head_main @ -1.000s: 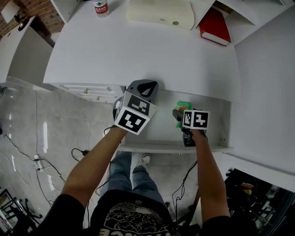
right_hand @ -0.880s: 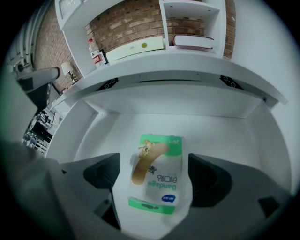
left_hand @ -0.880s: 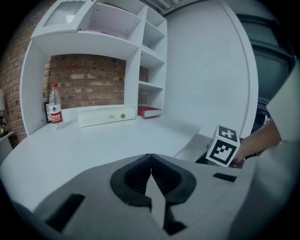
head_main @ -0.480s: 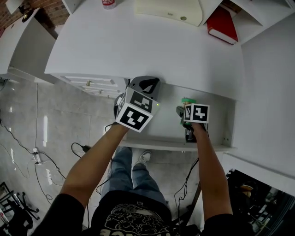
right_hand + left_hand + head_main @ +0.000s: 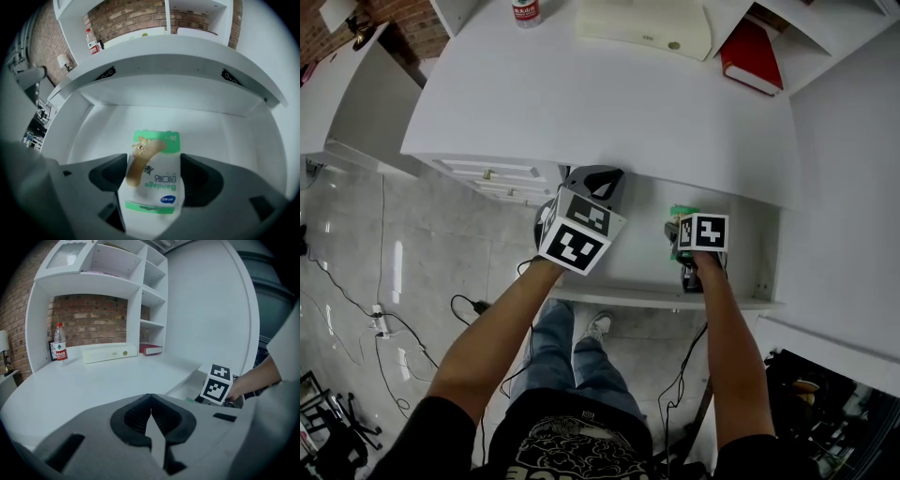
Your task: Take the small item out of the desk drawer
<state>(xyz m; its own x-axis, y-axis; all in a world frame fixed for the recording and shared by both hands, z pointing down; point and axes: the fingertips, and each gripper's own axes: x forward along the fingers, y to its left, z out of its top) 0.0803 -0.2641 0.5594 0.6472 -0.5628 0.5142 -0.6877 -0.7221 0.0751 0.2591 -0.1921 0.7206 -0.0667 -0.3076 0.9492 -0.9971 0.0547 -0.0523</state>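
Observation:
The desk drawer [image 5: 642, 267] stands pulled out under the white desktop [image 5: 600, 103]. In it lies a small white and green bandage box [image 5: 152, 176], of which the head view shows only a green end [image 5: 680, 211]. My right gripper [image 5: 153, 174] reaches into the drawer, and the box sits lengthwise between its jaws. The jaws are closing, and both pads [image 5: 115, 176] touch the box's sides. My left gripper [image 5: 150, 401] is shut with nothing in it and hovers at the desk's front edge, left of the drawer [image 5: 592, 180].
At the back of the desk stand a water bottle [image 5: 526, 11], a cream flat box [image 5: 647, 23] and a red book [image 5: 757, 58]. A drawer unit [image 5: 492, 178] is under the desk on the left. The drawer's walls [image 5: 262, 136] close in the right gripper.
My right gripper has edged a little further forward over the green box. The left gripper has stayed at the desk edge.

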